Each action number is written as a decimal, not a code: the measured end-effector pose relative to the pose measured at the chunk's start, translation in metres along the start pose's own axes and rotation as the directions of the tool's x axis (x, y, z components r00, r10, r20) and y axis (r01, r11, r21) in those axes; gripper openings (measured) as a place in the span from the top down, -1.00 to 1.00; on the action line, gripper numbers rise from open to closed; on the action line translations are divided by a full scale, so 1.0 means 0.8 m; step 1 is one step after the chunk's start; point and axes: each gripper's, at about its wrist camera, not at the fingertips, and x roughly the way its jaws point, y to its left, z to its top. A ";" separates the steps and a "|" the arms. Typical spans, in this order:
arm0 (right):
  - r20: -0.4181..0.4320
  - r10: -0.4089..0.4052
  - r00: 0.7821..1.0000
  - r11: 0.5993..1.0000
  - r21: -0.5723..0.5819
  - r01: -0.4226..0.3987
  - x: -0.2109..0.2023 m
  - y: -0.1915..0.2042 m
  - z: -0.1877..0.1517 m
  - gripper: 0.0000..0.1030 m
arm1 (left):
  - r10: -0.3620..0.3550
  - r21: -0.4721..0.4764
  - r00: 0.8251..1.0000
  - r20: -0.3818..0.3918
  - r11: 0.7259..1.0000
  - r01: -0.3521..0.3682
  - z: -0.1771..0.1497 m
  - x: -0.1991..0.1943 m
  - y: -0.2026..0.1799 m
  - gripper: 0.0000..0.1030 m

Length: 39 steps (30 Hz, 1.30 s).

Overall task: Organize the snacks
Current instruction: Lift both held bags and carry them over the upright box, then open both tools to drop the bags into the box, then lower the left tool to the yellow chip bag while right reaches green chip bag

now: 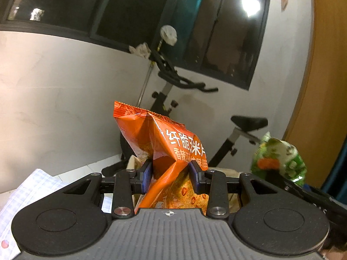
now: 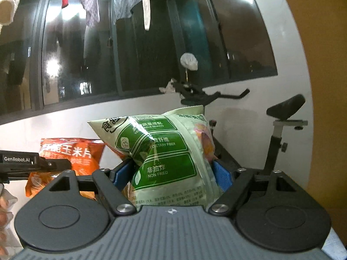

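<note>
Left tool [image 1: 171,173]: matte black frame, ribbed grey top plate, two flat blue pads; clamped on an orange snack bag [image 1: 160,143]. Bag: glossy crinkled foil, serrated top seal, white printed characters, creased and pinched in at the waist where the pads press from both sides. It stands upright between the fingers, held up in the air, top edge tilted to the left. Tool points nearly level, slightly downward.

Right tool [image 2: 173,173]: same build, black linkages with round steel pins, blue pads set wider; clamped on a green snack bag [image 2: 160,149]. Bag: pale green glossy film with dark green rounded label panels, puffed like a pillow, dented at the left pad. It is held upright in the air, seal at the top. Tool points roughly level.

Both bags are carried side by side; in the right wrist view the orange bag shows at the left, gripped by the other tool's black arm, and in the left wrist view the green bag shows blurred at the right edge.

Background: exercise bike [image 2: 279,130], black frame and padded saddle, against a smooth white wall [image 1: 54,97] under dark windows [image 2: 141,54]. Checked cloth [image 1: 28,190], lower left of the left view.
</note>
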 end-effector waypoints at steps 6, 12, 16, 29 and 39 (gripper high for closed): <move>-0.078 0.002 0.997 0.998 0.055 0.002 0.032 -0.013 -0.013 -0.56 | 0.005 0.030 0.998 -0.065 1.000 -0.003 -0.003 0.038 0.000 0.24; -0.123 -0.009 0.992 0.998 0.068 0.018 0.043 -0.020 -0.019 -0.55 | 0.024 0.060 0.996 -0.091 0.998 -0.019 -0.009 0.055 0.002 -0.21; -0.131 -0.026 0.991 0.997 0.062 0.034 0.040 -0.020 -0.020 -0.55 | 0.024 0.064 0.994 -0.104 0.998 -0.018 -0.009 0.058 0.006 -0.21; -0.119 -0.022 0.993 0.997 0.066 0.030 -0.012 -0.011 -0.041 -0.55 | 0.071 0.080 0.992 -0.101 0.995 -0.063 -0.037 -0.018 0.039 -0.22; -0.136 -0.010 0.991 0.993 0.117 0.026 -0.062 0.007 -0.085 -0.56 | 0.097 0.090 0.985 -0.143 0.992 -0.084 -0.084 -0.070 0.073 -0.22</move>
